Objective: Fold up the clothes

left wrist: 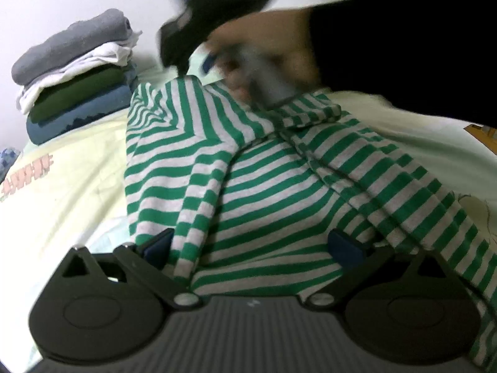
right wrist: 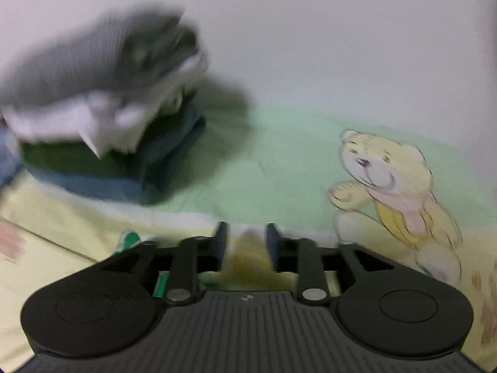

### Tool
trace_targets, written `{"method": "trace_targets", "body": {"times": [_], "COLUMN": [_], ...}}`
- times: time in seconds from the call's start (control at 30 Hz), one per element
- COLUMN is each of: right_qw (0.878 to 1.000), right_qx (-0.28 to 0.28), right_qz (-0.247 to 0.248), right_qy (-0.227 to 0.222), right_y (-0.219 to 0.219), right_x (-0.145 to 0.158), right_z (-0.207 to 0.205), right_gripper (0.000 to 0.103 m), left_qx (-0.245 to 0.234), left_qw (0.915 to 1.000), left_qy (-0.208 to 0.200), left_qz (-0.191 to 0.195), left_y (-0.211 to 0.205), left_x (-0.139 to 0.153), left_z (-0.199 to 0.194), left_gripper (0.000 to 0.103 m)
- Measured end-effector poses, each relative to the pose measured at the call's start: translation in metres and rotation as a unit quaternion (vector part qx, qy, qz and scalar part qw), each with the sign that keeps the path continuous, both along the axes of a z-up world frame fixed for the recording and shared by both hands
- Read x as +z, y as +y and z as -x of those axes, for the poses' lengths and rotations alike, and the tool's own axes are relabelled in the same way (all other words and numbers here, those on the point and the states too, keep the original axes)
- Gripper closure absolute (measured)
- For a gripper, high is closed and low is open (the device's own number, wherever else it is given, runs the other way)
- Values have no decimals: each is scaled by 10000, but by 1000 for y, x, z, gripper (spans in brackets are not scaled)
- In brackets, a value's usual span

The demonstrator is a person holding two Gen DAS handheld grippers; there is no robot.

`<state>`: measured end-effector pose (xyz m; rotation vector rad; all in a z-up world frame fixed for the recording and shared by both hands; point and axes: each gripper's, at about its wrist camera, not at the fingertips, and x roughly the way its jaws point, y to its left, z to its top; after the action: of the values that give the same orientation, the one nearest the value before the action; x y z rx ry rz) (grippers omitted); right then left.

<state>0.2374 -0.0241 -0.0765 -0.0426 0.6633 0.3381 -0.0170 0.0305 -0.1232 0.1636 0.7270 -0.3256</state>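
left tongs (left wrist: 251,245) gape wide over the striped shirt (left wrist: 273,186) spread on the bed (left wrist: 71,192), right tongs (right wrist: 245,242) parted on nothing beside the folded stack (right wrist: 102,130).

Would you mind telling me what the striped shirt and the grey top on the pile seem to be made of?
Striped shirt: soft knit jersey, probably cotton, matte; it drapes in limp folds. Grey top: thicker knit, perhaps fleece or sweatshirt fabric; it looks bulky and matte, though blurred.
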Motion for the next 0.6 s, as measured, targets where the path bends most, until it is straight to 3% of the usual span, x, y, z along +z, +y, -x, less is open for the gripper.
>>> {"method": "trace_targets", "body": {"times": [0.13,0.2,0.37,0.4,0.47,0.5,0.53,0.6], "right_qw": [9988,9981,9973,9972,9953,9949,9942,9921], "right_qx": [-260,-486,-450,-504,-600,-665,-729,-857], "right_qz": [-357,-369,-415,-341,-443,-552,-660,-877], "right_qy": [-230,-114,398,442,613,526,439,263], "right_y": [-56,-76,-86,-85,-87,-90,-94,-100], "right_x": [17,13,-11,-15,-20,-16,-12,-4], "right_z": [64,95,140,145,149,152,156,163], "right_gripper": [46,41,42,45,69,88,96,96], "left_qx": [-59,-87,-138,-142,-150,-154,-158,-168], "left_qw": [10000,9999,9999,9999,9999,9998,9998,9998], "left_qy": [-8,-13,-16,-16,-17,-17,-18,-20], "left_qz": [50,54,66,70,79,83,84,88], "left_y": [4,1,2,3,4,4,4,4], "left_x": [-1,0,0,0,0,0,0,0], "left_z": [-1,2,3,3,3,3,3,3], "left_gripper": [1,1,1,1,1,1,1,1]}}
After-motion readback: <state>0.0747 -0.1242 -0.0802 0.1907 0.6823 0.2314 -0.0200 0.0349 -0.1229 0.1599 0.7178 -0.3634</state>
